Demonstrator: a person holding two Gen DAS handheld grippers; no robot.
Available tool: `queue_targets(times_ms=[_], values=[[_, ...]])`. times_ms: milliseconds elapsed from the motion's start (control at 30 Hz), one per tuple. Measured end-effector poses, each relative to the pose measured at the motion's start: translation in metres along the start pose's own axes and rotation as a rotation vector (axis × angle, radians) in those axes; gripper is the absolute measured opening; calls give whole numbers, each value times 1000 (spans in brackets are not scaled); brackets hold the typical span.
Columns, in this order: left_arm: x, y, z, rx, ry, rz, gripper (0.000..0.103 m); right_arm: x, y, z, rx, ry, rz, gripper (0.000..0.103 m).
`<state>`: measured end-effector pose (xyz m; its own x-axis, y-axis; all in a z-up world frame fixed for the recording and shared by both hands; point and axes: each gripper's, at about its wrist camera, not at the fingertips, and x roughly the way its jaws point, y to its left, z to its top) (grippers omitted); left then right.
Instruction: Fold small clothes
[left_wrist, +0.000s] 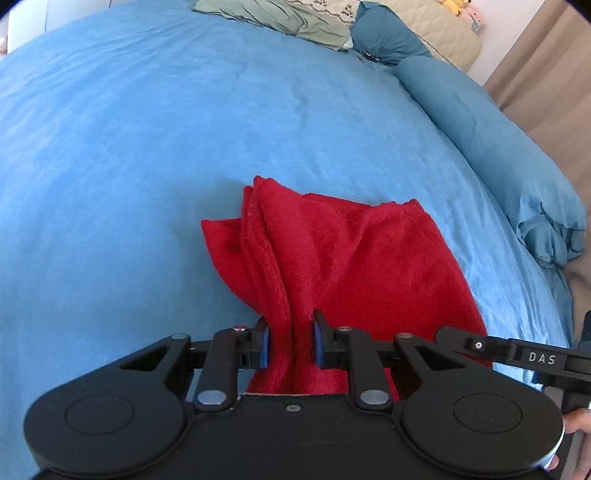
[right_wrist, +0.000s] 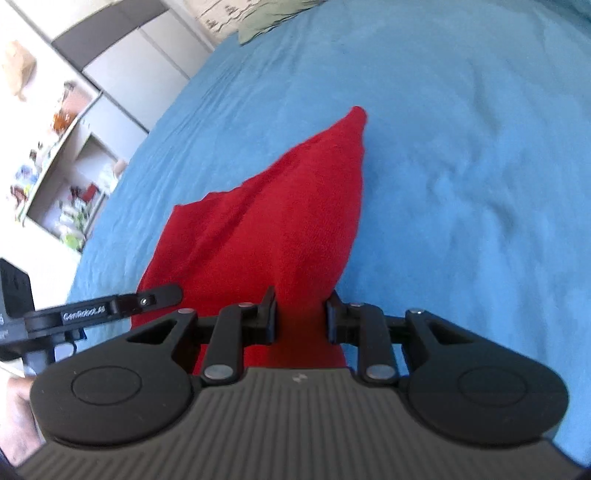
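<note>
A red fleece garment (left_wrist: 343, 254) hangs over a blue bedspread (left_wrist: 147, 129). My left gripper (left_wrist: 290, 341) is shut on a bunched edge of it, with folds running away from the blue pads. In the right wrist view the same red garment (right_wrist: 273, 229) stretches forward to a point, and my right gripper (right_wrist: 301, 314) is shut on its near edge. Each gripper's finger shows in the other's view: the right one (left_wrist: 517, 352) at the left view's right edge, the left one (right_wrist: 110, 304) at the right view's left edge. The grippers sit close side by side.
Green and beige pillows (left_wrist: 295, 18) and a rolled blue duvet (left_wrist: 498, 147) lie at the far and right sides of the bed. A beige curtain (left_wrist: 546, 74) hangs beyond. White cupboards and cluttered shelves (right_wrist: 66, 166) stand past the bed's left side.
</note>
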<state>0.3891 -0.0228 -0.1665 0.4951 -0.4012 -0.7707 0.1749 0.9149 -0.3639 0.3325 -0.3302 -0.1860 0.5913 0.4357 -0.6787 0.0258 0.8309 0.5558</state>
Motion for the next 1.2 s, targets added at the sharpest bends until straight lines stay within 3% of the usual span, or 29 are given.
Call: queue_targets(times_ms=[167, 200, 267, 300, 333, 433, 600, 833, 933, 1100, 1200], values=[[0, -13, -3, 51, -14, 43, 37, 2, 4, -1, -28, -8, 3, 44], [-3, -18, -4, 59, -22, 55, 43, -1, 4, -1, -43, -6, -6, 52], [-11, -19, -6, 79, -47, 105, 67, -8, 11, 0, -73, -13, -24, 63], [-15, -19, -7, 90, -59, 130, 86, -13, 13, -2, -86, -25, -29, 74], [-20, -19, -8, 104, -81, 149, 91, -20, 16, -3, -103, -51, -44, 87], [-28, -13, -12, 124, -110, 191, 91, -32, 23, -8, -183, -119, -114, 99], [-13, 7, -18, 85, -75, 228, 91, -18, 12, -15, -201, -95, -222, 99], [1, 13, -23, 73, -61, 249, 93, -17, 5, -22, -177, -127, -230, 98], [-23, 6, -20, 88, -86, 277, 92, -48, 25, -27, -241, -209, -227, 98], [-96, -30, -25, 165, -199, 286, 92, -127, 78, -51, -410, -333, -263, 100], [-150, -55, -39, 188, -274, 301, 99, -173, 104, -71, -447, -392, -314, 103]])
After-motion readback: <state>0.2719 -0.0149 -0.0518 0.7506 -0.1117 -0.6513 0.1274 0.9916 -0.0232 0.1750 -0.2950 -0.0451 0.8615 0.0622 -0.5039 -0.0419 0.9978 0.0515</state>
